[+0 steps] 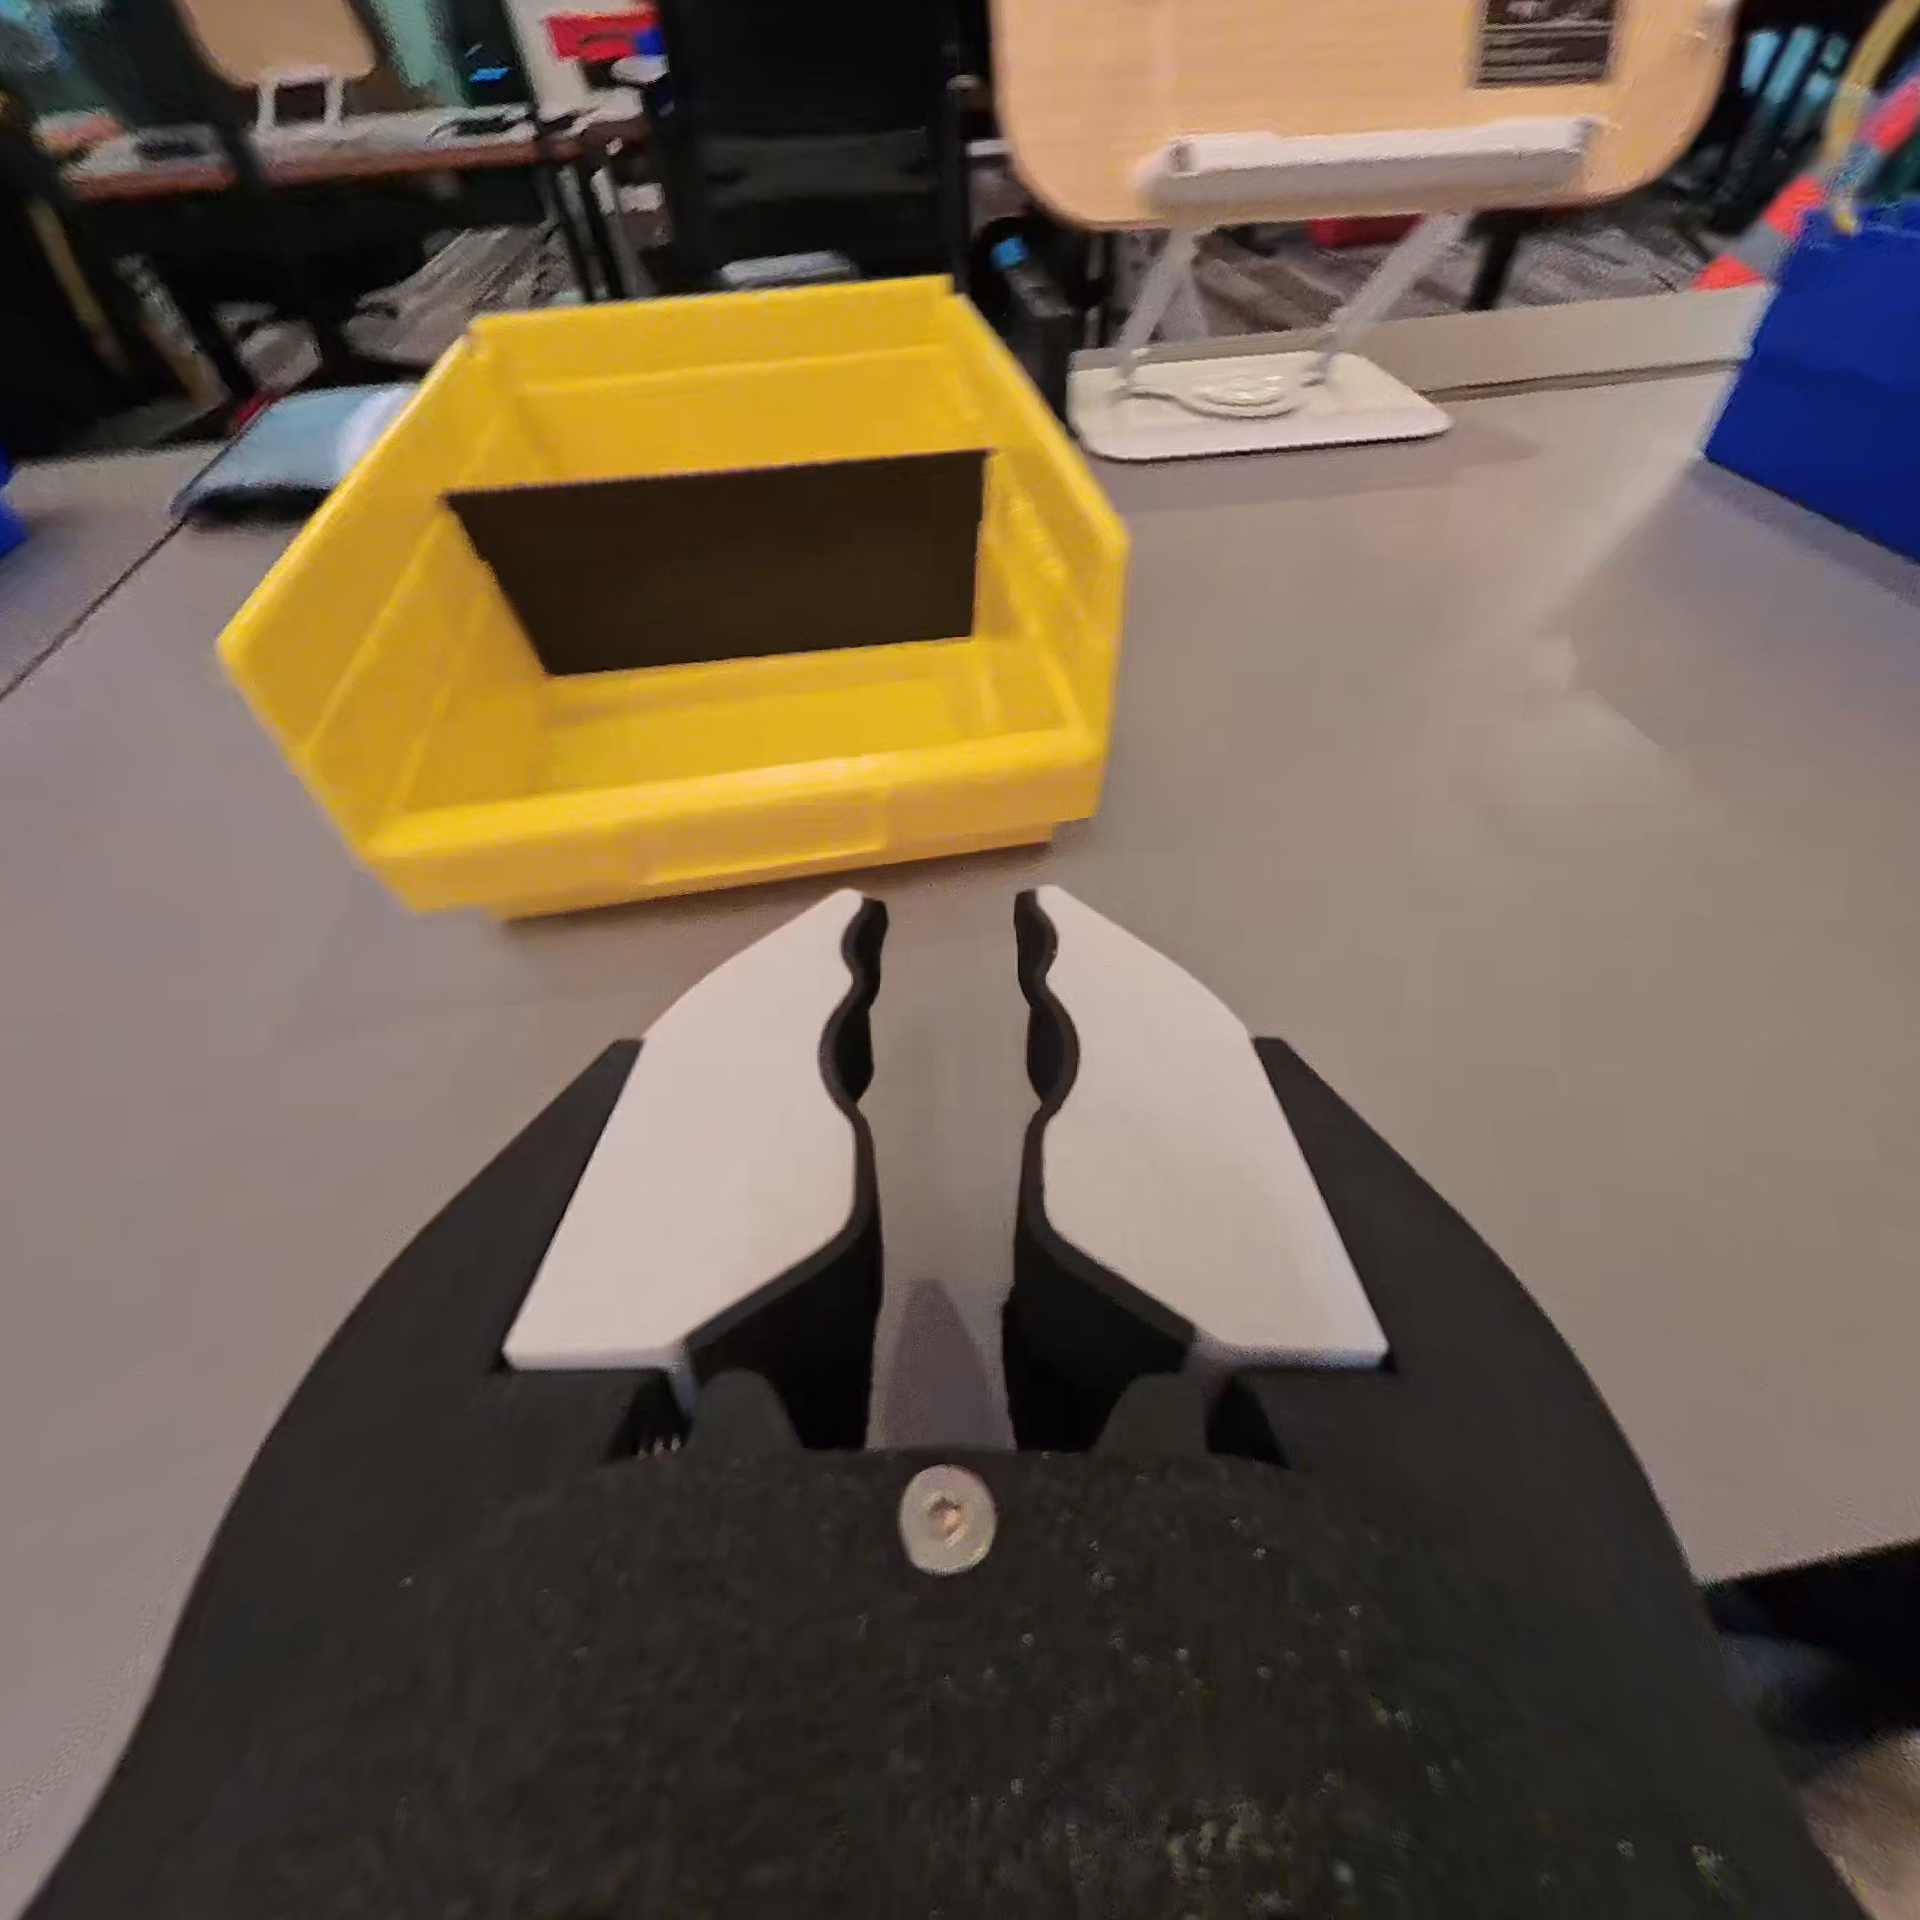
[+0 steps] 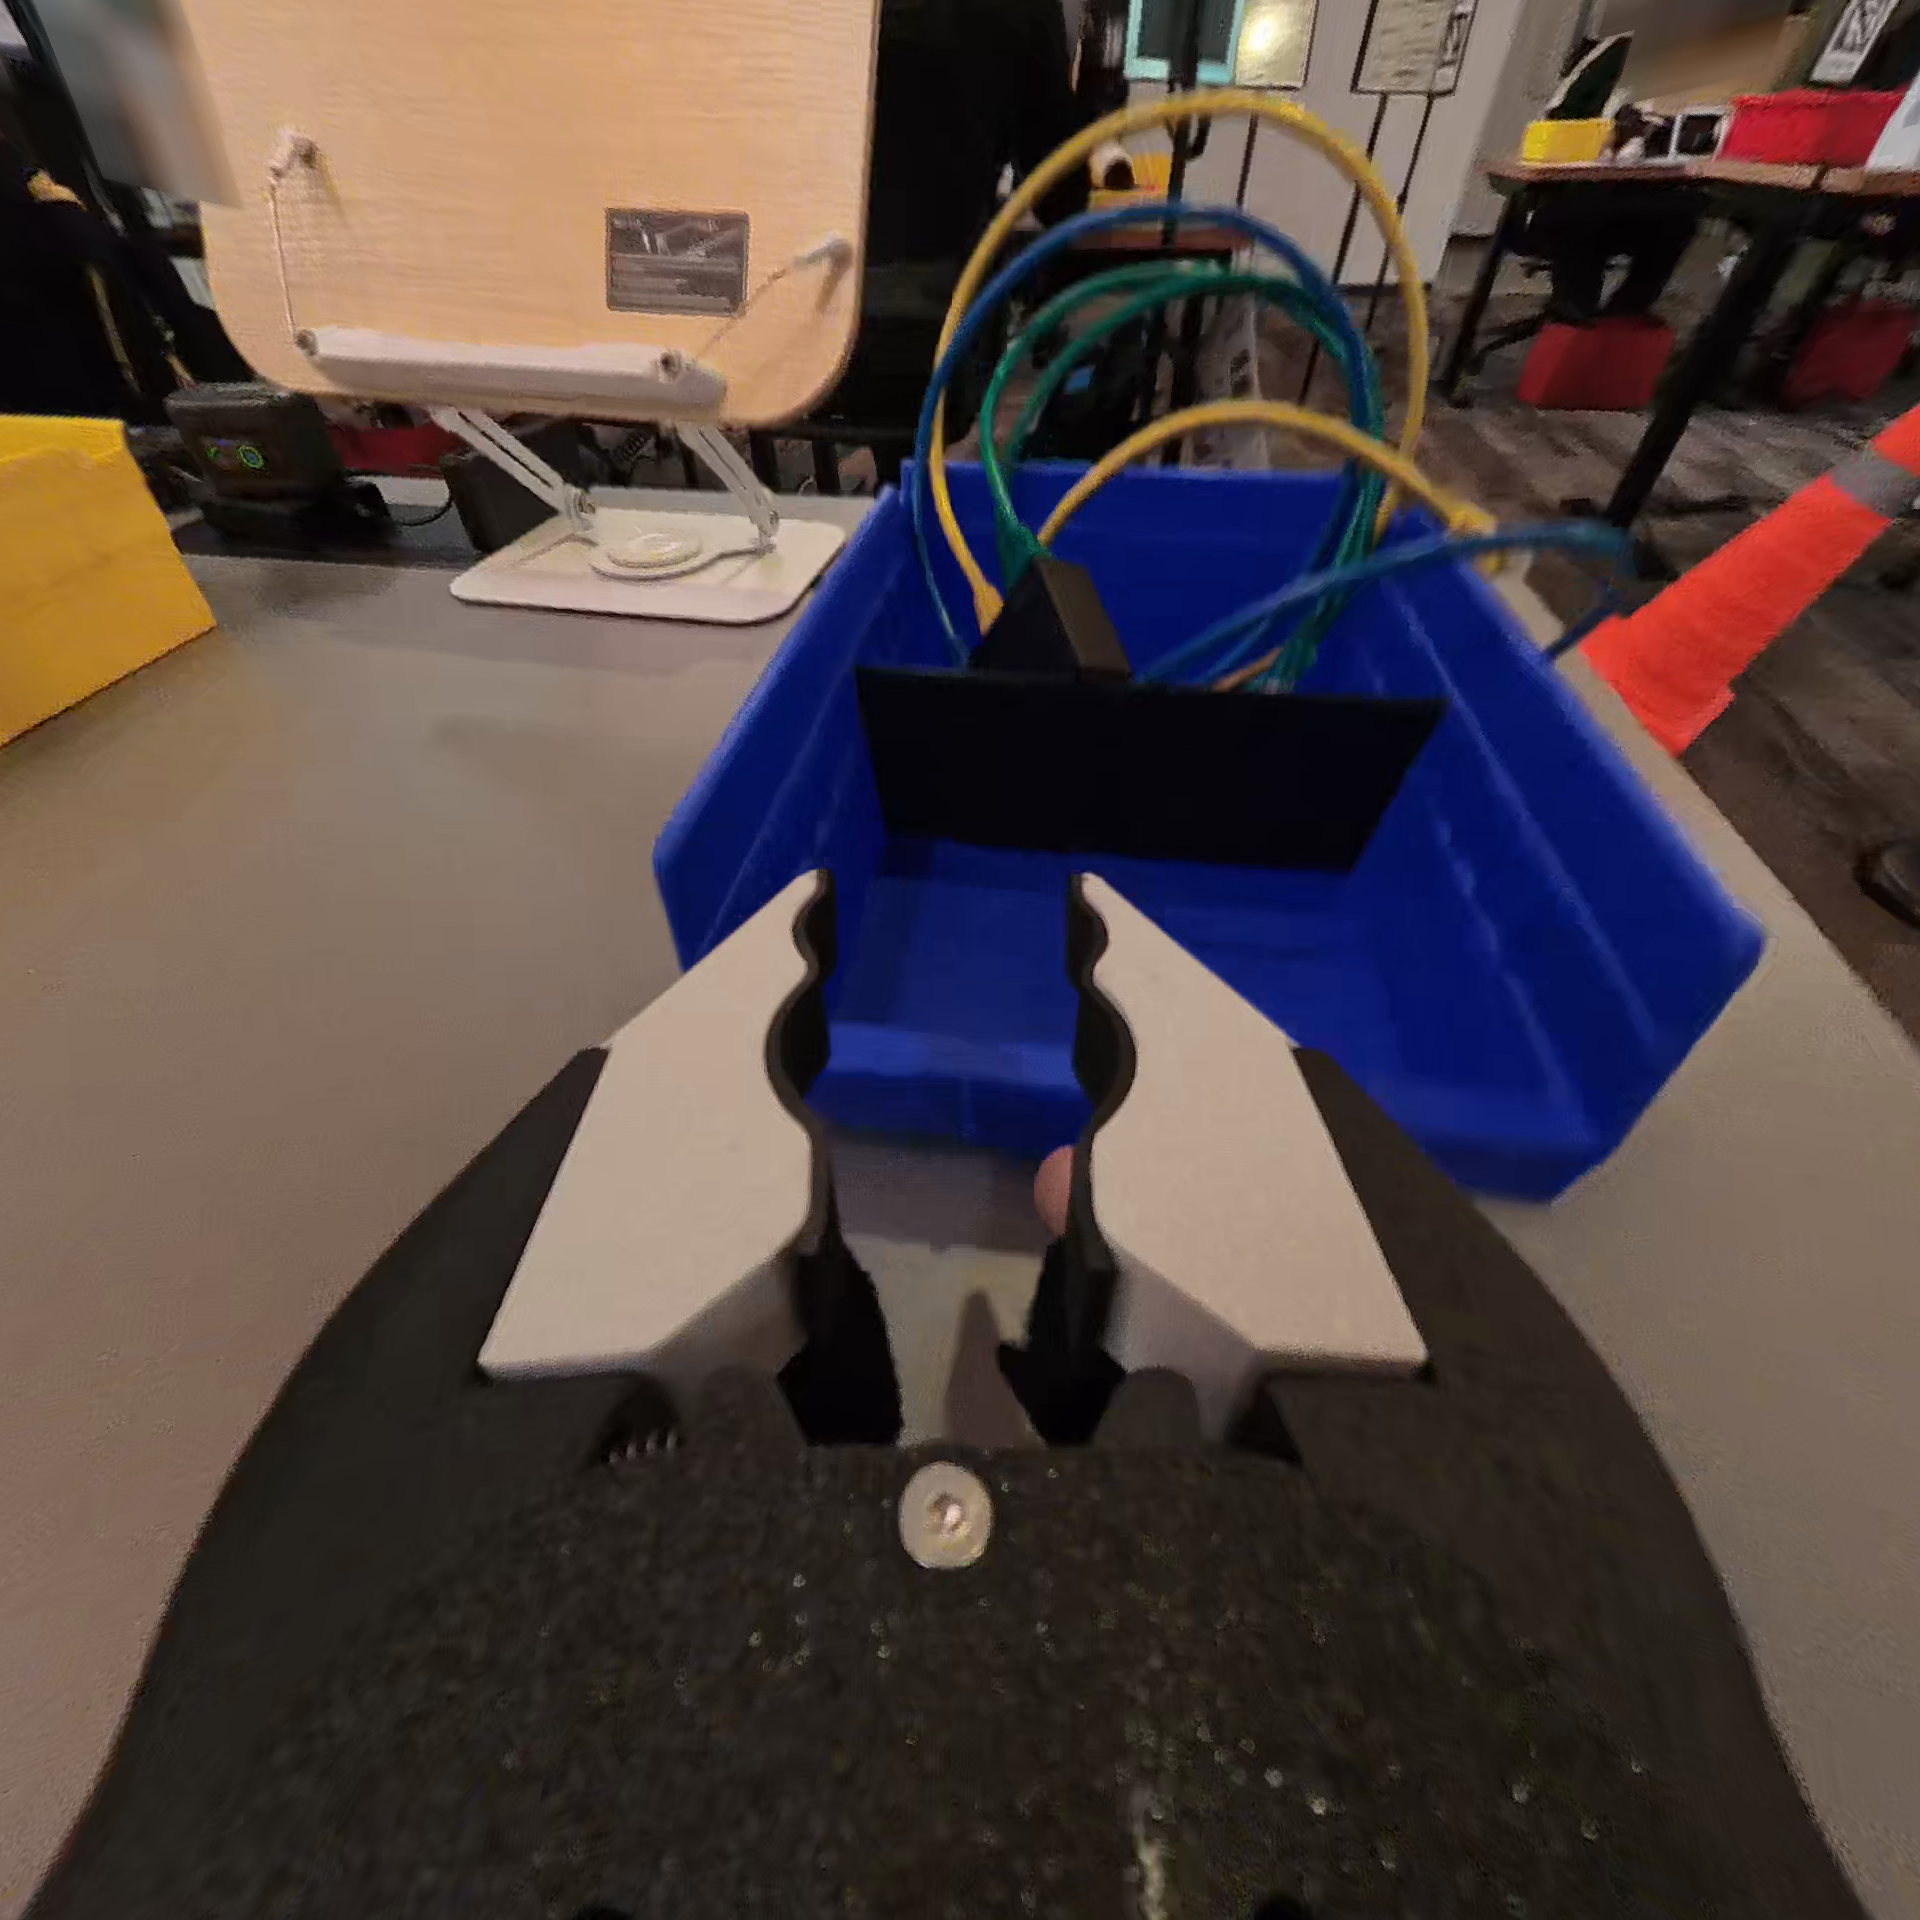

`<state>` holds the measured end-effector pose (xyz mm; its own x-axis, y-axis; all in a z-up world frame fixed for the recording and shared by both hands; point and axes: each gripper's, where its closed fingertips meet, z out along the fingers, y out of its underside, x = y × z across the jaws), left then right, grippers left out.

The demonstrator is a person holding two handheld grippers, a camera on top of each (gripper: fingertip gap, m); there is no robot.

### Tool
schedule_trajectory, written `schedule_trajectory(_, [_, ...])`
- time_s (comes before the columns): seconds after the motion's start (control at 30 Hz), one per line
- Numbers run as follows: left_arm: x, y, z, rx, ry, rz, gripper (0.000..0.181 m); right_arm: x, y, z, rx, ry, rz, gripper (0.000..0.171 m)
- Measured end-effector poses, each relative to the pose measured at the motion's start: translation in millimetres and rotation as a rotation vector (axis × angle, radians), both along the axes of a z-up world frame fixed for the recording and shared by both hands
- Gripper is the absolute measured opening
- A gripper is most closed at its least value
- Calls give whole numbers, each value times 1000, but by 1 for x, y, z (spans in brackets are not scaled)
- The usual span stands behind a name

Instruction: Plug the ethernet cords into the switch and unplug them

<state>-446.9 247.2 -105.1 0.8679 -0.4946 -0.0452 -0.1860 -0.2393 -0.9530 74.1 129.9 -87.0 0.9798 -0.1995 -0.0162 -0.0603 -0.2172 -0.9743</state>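
Note:
In the right wrist view a blue bin (image 2: 1455,935) stands on the grey table, split by a black divider (image 2: 1132,769). Behind the divider a black box, likely the switch (image 2: 1055,623), stands tilted, with yellow (image 2: 1195,114), blue (image 2: 1143,223) and green (image 2: 1101,291) ethernet cords looping up out of the bin. My right gripper (image 2: 951,904) is open and empty, its tips at the bin's near front wall. In the left wrist view my left gripper (image 1: 951,914) is open and empty, just short of a yellow bin (image 1: 727,821) that has a black divider (image 1: 727,566) and nothing else showing in it.
A white stand with a wooden board (image 1: 1340,94) stands at the table's far edge, also in the right wrist view (image 2: 644,566). The blue bin's corner (image 1: 1839,384) shows right of the yellow bin. An orange cone (image 2: 1745,592) stands on the floor at right. The tips of one gripper are about 55 cm away from the tips of the other. From my right tips it is roughly 15 cm to the switch (image 2: 1055,623); from my left, 60 cm.

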Motion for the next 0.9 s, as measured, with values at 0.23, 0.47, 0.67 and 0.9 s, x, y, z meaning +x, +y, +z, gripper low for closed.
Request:
schedule_trajectory(0.23, [-25, 15, -13, -92, -81, 138, 39, 20, -4, -12, -48, 54, -42, 42])
schedule_trajectory(0.47, [8, 7, -17, -112, -86, -11, 47, 21, 0, -30, -119, 91, -28, 44])
schedule_trajectory(0.67, [-6, 4, -19, -136, -83, 43, 65, 19, 4, -35, -144, 110, -15, 45])
schedule_trajectory(0.9, [-21, 4, -18, -82, 25, 164, 53, 14, 11, -35, -150, 98, -4, 45])
